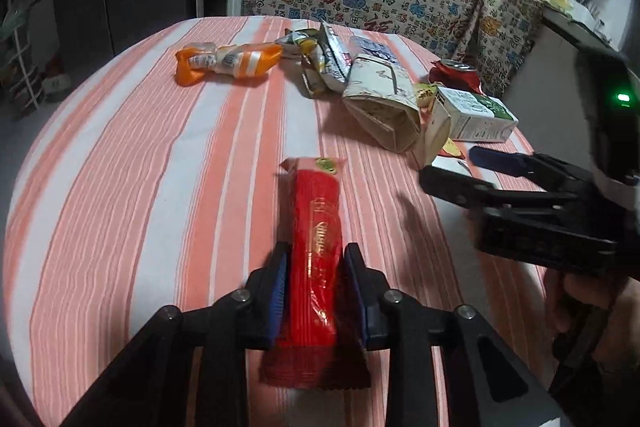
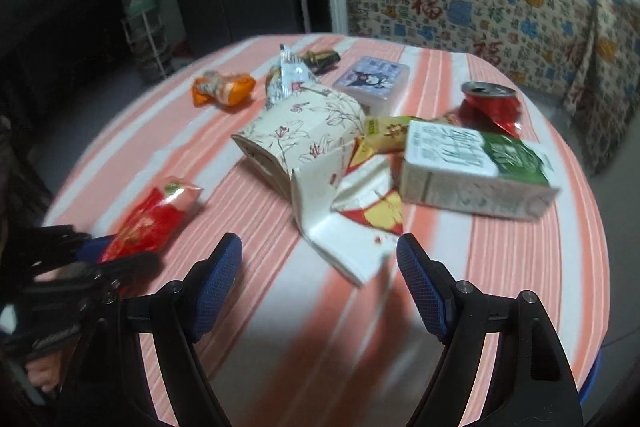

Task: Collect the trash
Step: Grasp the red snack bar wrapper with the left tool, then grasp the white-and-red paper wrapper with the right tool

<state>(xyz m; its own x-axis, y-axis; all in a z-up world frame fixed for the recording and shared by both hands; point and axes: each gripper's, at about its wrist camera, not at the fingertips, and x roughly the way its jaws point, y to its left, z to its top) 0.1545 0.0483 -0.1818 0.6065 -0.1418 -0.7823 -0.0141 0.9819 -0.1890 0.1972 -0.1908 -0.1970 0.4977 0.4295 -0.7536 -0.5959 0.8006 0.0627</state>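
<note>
Clamping a red snack wrapper (image 1: pixel 316 247) between its blue pads, the left gripper (image 1: pixel 316 291) has its jaws together on the packet's lower half, the packet's far end pointing away across the striped counter (image 1: pixel 160 167); the right gripper (image 2: pixel 320 279) hangs with its jaws wide apart and nothing between them, just short of a torn white carton flap (image 2: pixel 340 239); beyond that flap lies a cluster of trash: a floral paper box (image 2: pixel 304 135) on its side, a green and white milk carton (image 2: pixel 476 171) lying flat to its right, a yellow and red wrapper (image 2: pixel 380 207) between the two, and a crushed red can (image 2: pixel 490 105) further back; an orange wrapper (image 2: pixel 224 89) lies apart at the far left of the counter, with a silver packet (image 2: pixel 290 75) and a small pale tissue pack (image 2: pixel 374 79) near the far edge; in the right wrist view the left gripper appears low at the left, blurred, with the red wrapper in it.
</note>
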